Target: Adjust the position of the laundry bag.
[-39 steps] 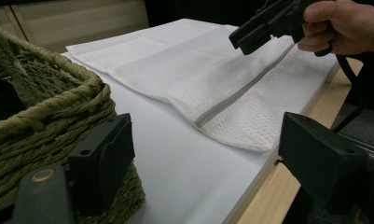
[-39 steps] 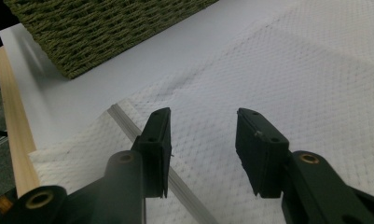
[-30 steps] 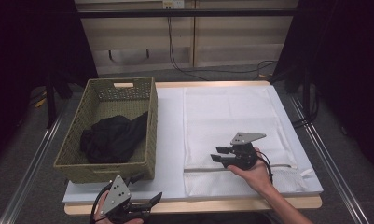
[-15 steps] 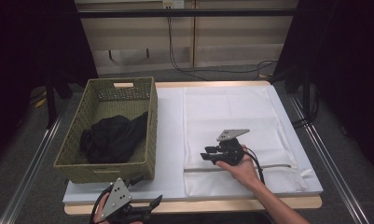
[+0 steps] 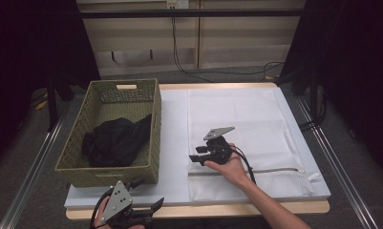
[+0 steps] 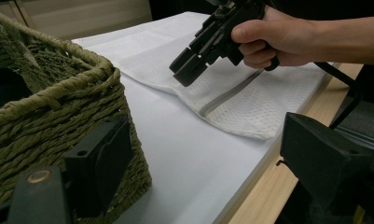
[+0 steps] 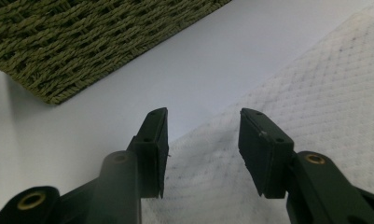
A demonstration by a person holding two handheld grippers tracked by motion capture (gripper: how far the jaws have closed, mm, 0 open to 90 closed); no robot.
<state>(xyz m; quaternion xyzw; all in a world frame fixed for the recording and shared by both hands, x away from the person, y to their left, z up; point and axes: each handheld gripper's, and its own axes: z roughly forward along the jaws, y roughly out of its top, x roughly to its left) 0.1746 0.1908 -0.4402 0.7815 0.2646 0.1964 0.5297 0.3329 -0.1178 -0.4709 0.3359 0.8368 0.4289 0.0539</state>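
we look down on a wooden table (image 5: 294,209) covered by a smooth white mat (image 5: 172,143), and on the mat's right half lies a white mesh laundry bag (image 5: 256,119), flat and rectangular, with a quilted diamond weave and a grey zipper line (image 5: 256,171) running across near its front end. to its left, just beside the bag's left edge, stands a rectangular woven basket (image 5: 153,138) of coarse olive-green fibre with a cut-out handle, and a crumpled black garment (image 5: 115,143), soft and matte, lies inside it. our right gripper (image 5: 195,159) hovers over the bag's left edge close to the zipper, pointing toward the basket; its jaws have just been opening and now stand apart with nothing between them, the ribbed black pads (image 7: 153,149) framing the bag's edge where mesh meets mat. our left gripper (image 5: 156,206) waits low at the table's front edge beside the basket's near corner, jaws parted and empty. we judge that the step in hand is reaching for the bag's edge near its opening, likely so the garment can go inside. the next move calls for lowering the right pads onto the thin mesh at that edge and pinching only the upper layer, which looks limp and prone to slipping or coming up doubled.
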